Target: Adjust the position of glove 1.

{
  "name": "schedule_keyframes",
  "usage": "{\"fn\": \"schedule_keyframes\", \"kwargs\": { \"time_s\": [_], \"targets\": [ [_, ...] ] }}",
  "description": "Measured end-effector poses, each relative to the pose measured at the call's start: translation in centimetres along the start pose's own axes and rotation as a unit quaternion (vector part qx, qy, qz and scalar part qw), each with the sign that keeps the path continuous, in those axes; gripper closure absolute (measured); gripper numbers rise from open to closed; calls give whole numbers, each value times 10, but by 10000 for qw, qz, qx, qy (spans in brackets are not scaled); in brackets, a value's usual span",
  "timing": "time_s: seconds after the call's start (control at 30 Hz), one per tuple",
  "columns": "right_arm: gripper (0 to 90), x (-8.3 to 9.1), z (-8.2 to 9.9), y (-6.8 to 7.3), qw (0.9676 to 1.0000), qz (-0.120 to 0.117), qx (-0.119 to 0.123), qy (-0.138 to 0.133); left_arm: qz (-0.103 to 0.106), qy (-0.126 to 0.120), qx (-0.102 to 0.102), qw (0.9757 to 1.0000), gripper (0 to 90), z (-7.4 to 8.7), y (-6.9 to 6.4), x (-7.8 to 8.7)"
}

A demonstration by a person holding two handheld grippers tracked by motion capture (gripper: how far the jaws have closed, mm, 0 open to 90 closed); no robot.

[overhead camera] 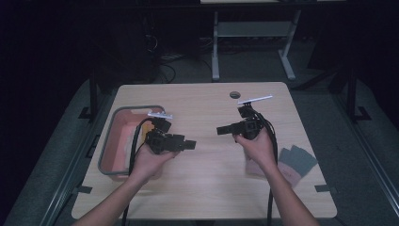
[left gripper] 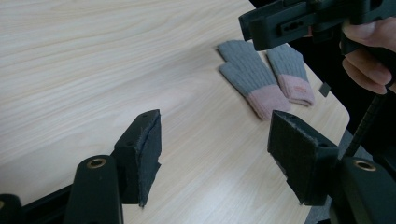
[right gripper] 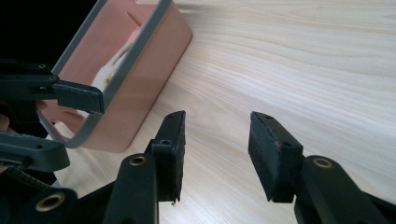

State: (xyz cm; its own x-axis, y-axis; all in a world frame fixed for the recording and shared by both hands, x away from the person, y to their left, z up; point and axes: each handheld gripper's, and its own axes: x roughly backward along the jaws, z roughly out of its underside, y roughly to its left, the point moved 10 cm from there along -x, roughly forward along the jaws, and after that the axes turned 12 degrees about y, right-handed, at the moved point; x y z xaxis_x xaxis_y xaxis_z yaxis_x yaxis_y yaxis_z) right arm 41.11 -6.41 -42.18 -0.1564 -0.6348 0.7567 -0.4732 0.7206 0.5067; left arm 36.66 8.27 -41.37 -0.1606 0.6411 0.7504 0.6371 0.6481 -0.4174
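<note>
Grey knitted gloves with pink cuffs lie on the wooden tabletop behind your right tongs; both right and left tongs are spread, empty. Turn right, pinch one cuff, carry it to the pink plastic bin.

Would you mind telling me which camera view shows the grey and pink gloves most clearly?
The left gripper view: the gloves lie flat, side by side, knit ribbing and pink cuffs plain. The high view shows them small and dim, partly behind the right forearm.
</note>
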Motion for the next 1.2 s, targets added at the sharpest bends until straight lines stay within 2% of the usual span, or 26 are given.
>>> {"fn": "schedule_keyframes", "kwargs": {
  "time_s": [0.17, 0.7, 1.2],
  "targets": [
    [550, 5, 8, -10, 10000, 47, -82, 1, 51, -37, -64, 10000, 334, -4, -9, -9],
    [544, 26, 36, -47, 9987, 393, -323, 3, 249, 111, -280, 9992, 314, -10, -36, -42],
    [539, 46, 64, -85, 9955, 688, -650, -24, 442, 175, -456, 9978, 293, -12, -61, -70]
  ]
}}
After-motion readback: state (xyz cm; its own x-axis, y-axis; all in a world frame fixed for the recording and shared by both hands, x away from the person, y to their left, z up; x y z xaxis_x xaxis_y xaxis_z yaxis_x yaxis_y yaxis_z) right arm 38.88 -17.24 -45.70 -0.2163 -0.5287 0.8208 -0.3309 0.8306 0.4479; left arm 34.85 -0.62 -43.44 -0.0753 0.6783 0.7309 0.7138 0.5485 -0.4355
